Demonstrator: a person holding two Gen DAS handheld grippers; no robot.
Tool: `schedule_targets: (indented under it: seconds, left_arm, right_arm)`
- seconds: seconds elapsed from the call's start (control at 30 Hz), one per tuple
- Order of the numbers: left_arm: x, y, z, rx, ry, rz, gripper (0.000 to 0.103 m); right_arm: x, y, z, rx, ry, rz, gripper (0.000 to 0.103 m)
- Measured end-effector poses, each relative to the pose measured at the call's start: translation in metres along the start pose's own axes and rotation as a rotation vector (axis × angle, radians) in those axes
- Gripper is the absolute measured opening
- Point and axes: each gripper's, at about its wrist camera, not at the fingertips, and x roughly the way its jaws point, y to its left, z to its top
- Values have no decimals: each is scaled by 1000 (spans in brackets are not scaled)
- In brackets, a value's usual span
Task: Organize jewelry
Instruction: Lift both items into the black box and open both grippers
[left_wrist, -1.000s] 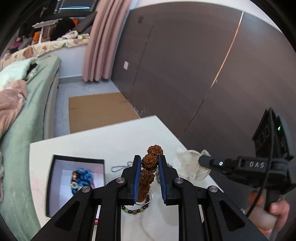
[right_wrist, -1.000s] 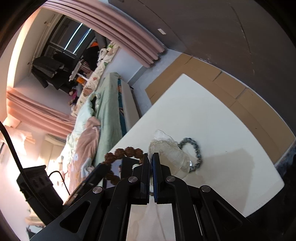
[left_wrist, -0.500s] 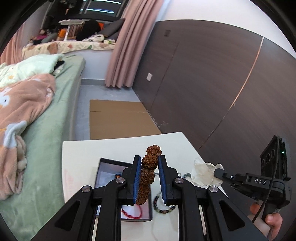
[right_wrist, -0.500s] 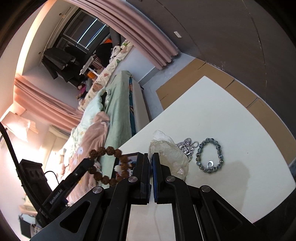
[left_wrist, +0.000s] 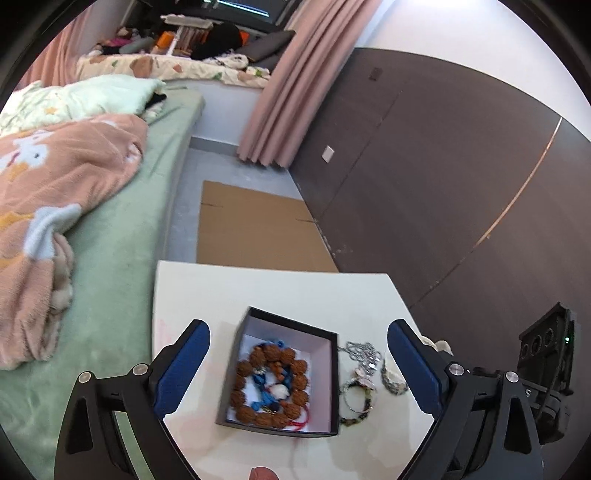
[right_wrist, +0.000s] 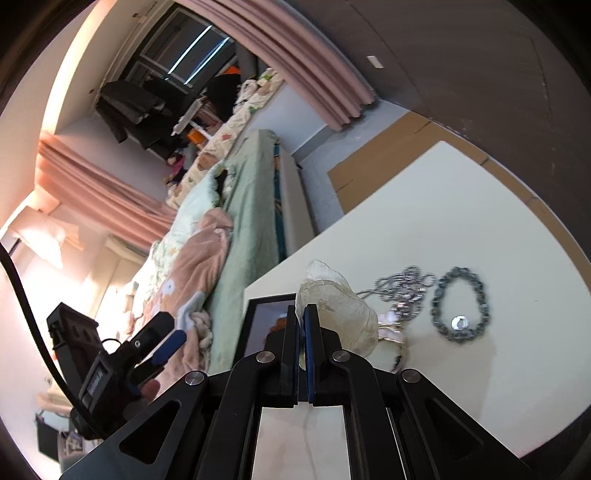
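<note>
An open black jewelry box (left_wrist: 334, 373) sits on the white table (left_wrist: 258, 288). A brown seed-bead bracelet (left_wrist: 299, 398) lies in it with blue and red pieces. My left gripper (left_wrist: 299, 365) is wide open above the box and empty. Right of the box lie a silver chain (left_wrist: 362, 350), a dark bead bracelet (left_wrist: 356, 400) and a grey bead bracelet (right_wrist: 460, 308). My right gripper (right_wrist: 301, 317) is shut on a sheer white pouch (right_wrist: 340, 310) beside the box (right_wrist: 266, 325). The silver chain also shows in the right wrist view (right_wrist: 402, 286).
A bed with green sheet (left_wrist: 122, 236) and pink blanket (left_wrist: 55, 177) stands left of the table. Flat cardboard (left_wrist: 255, 229) lies on the floor beyond the table. A dark wood wall (left_wrist: 443, 177) runs along the right. My left gripper shows in the right wrist view (right_wrist: 162, 343).
My left gripper opened and let go of the brown bracelet, which now lies in the box. The gripper rose above the box. My right gripper still holds the pouch.
</note>
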Motion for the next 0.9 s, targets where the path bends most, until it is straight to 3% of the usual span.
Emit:
schedule_targets:
  seconds: [0.47, 0.5, 0.53, 0.6, 0.73, 0.9]
  left_arm:
    - [-10, 26, 3, -33, -21, 54, 97]
    - [-10, 29, 3, -41, -23, 57, 97]
    - [-11, 32, 4, -49, -24, 58, 97]
    - [-12, 36, 5, -65, -24, 60, 97]
    - [-13, 37, 6, -77, -24, 62, 97]
    - [-10, 25, 6, -55, -13, 49, 97]
  right_arm:
    - [47, 41, -8, -6, 80, 200, 8]
    - [53, 43, -9, -8, 98, 206, 26]
    - [58, 45, -11, -7, 119, 207, 60]
    - [60, 43, -13, 8, 115, 201, 85]
    - [56, 36, -13, 19, 126, 174, 86]
    - [29, 21, -7, 31, 72, 108, 86]
